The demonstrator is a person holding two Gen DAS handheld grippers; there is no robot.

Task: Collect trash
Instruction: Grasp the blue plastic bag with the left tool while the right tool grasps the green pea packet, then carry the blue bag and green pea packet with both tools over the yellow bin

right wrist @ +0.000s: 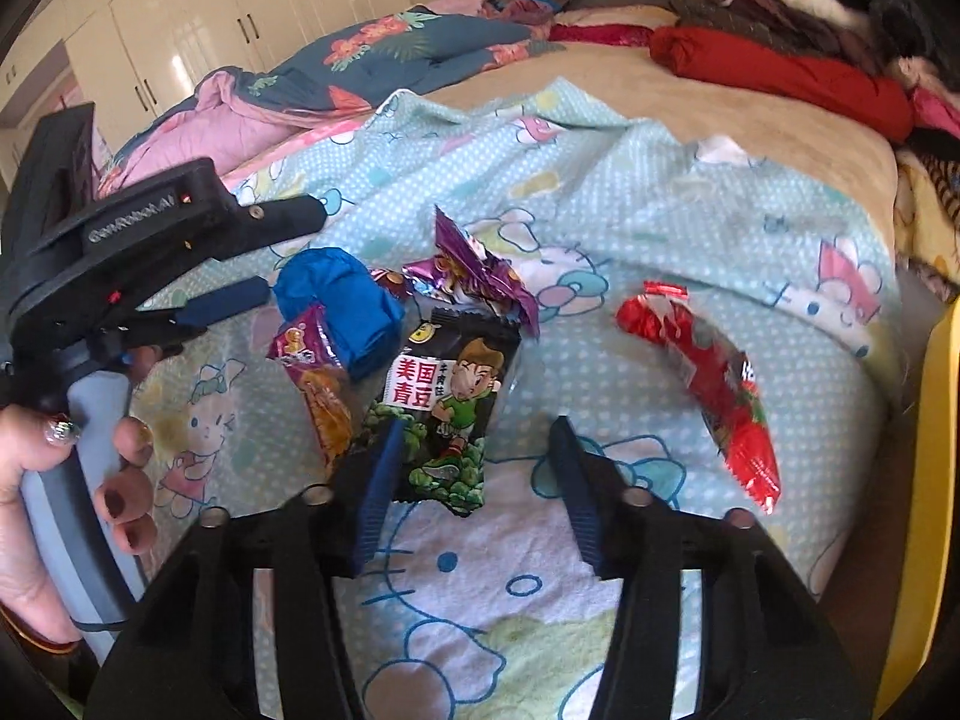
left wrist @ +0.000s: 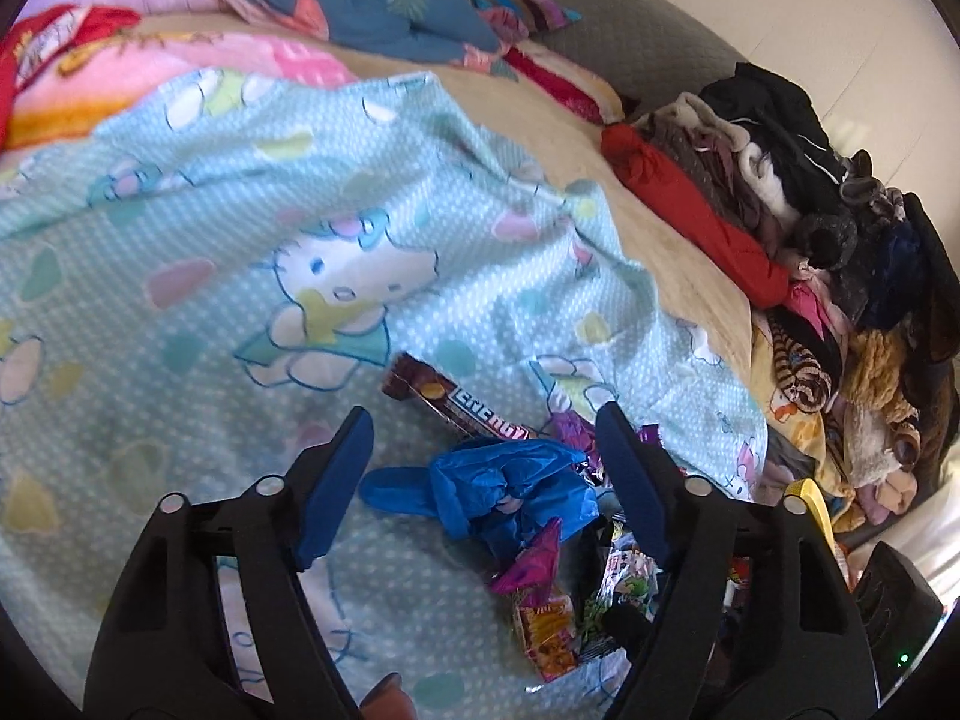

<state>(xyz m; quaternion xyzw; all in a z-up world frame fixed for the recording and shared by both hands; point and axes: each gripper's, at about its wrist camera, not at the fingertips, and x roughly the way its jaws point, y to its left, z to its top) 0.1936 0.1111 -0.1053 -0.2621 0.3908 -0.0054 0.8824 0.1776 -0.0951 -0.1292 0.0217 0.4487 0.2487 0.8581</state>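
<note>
Two grippers are over the bed, both angled down at a small heap of trash on the blue cartoon blanket (right wrist: 690, 210). The left gripper (left wrist: 486, 438) hangs above a crumpled blue glove (left wrist: 510, 492), its jaws apart on either side of it and no pad touching it; nothing is gripped. Just beyond the glove lies a brown bar wrapper (left wrist: 456, 402) marked ENERGY, and beside it a purple foil wrapper (left wrist: 570, 429). Nearer the camera sit a pink wrapper (left wrist: 531, 558) and an orange snack bag (left wrist: 543, 630). The right gripper (right wrist: 477, 438) is low over a black snack bag (right wrist: 450, 396) showing a cartoon boy and green peas; its left pad overlaps the bag's lower corner, the right pad stands clear on the blanket, so the jaws are released, clamped on nothing. A red wrapper (right wrist: 720, 384) lies alone to the right, apart from the heap. In the right wrist view a hand (right wrist: 36, 480) grasps the left gripper's handle. Folded clothes (left wrist: 780, 192) are piled along the bed's far edge.
</note>
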